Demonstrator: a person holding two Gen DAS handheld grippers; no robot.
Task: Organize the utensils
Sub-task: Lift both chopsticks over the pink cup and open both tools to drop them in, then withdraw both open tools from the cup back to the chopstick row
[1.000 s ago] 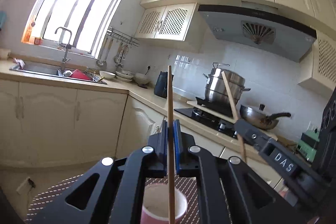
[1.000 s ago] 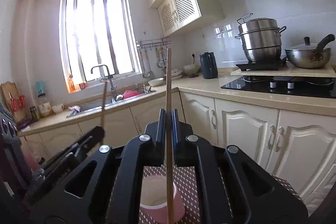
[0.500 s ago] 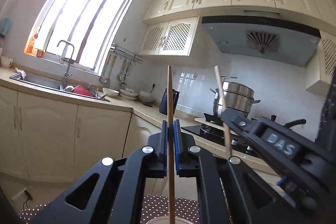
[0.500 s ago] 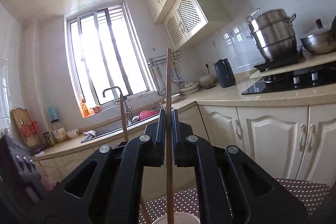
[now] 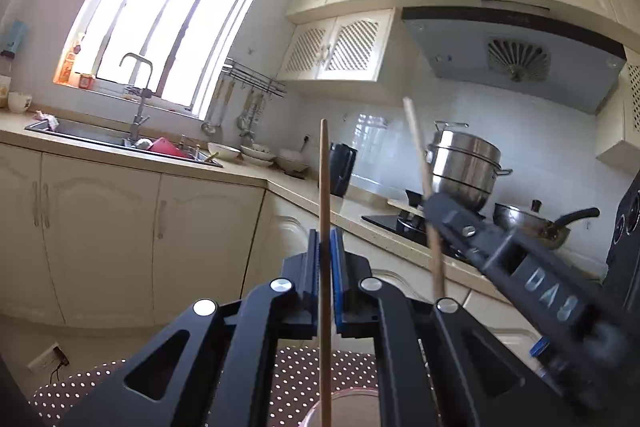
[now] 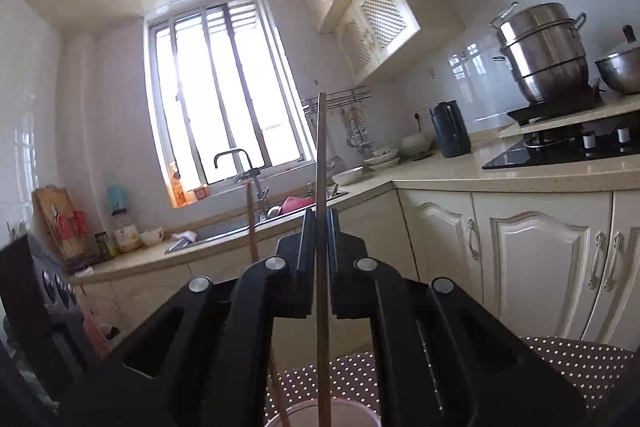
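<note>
Standing upright, chopstick (image 5: pixel 325 227) clamped in left hand-held gripper (image 5: pixel 326 251)

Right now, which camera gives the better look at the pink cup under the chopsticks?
The right wrist view: the pink cup's rim arcs across the bottom edge, with both chopstick shafts running down to it. The left wrist view shows only a sliver of the rim between the gripper arms.

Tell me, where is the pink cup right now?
The pink cup sits at the bottom middle of the right wrist view, on the dotted cloth, right under the right gripper, whose chopstick reaches down into it.
</note>
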